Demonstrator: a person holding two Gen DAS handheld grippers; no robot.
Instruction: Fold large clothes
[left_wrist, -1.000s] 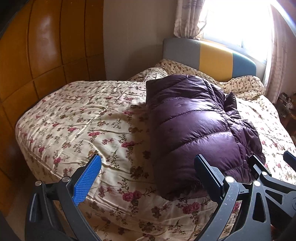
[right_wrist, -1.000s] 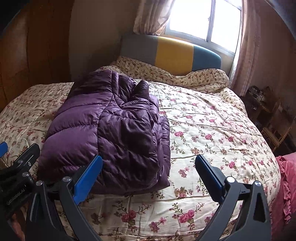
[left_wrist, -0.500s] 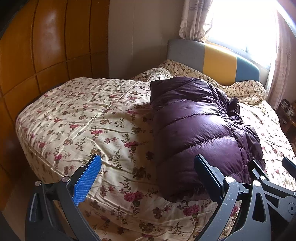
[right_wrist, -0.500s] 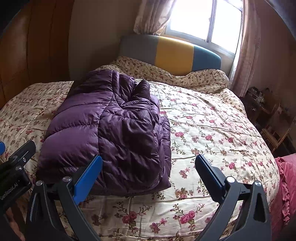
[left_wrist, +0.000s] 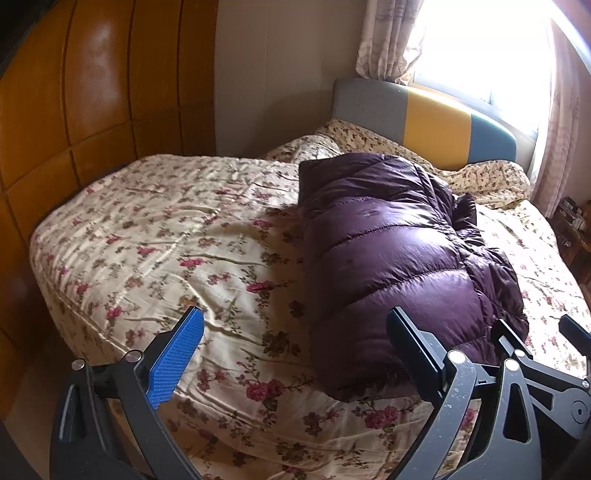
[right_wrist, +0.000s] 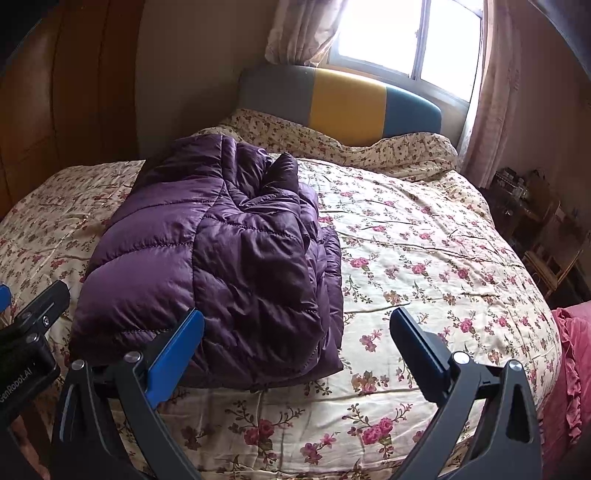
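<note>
While daylight glares through the window (right_wrist: 406, 40), the bed (right_wrist: 424, 258) fills most of both views, covered by a cream quilt (left_wrist: 166, 240) printed with red and pink flowers. Behind it stands a padded headboard (right_wrist: 343, 107) in grey, yellow and blue panels, with a rumpled floral pillow (right_wrist: 388, 147) lying along its base. Glossy brown wooden panels (left_wrist: 74, 92) line the wall on the left of the bed, and pale patterned curtains (right_wrist: 491, 92) hang on either side of the window. On the quilt lies the purple puffer jacket (right_wrist: 221, 258), folded into a thick, roughly rectangular bundle that runs from near the pillow toward the foot of the bed; its smooth quilted back faces up on one side, and looser, wrinkled layers are piled along the side nearer the window. A pink ruffled cloth (right_wrist: 569, 369) shows at the lower right corner of the bed, and a cluttered wooden stand (right_wrist: 535, 206) sits by the far wall. The left gripper (left_wrist: 295, 343) is spread wide and holds nothing, hanging above the foot of the bed with the jacket's near end just past its right finger. The right gripper (right_wrist: 297, 343) is likewise spread wide and empty, its left finger in front of the jacket's near edge.
</note>
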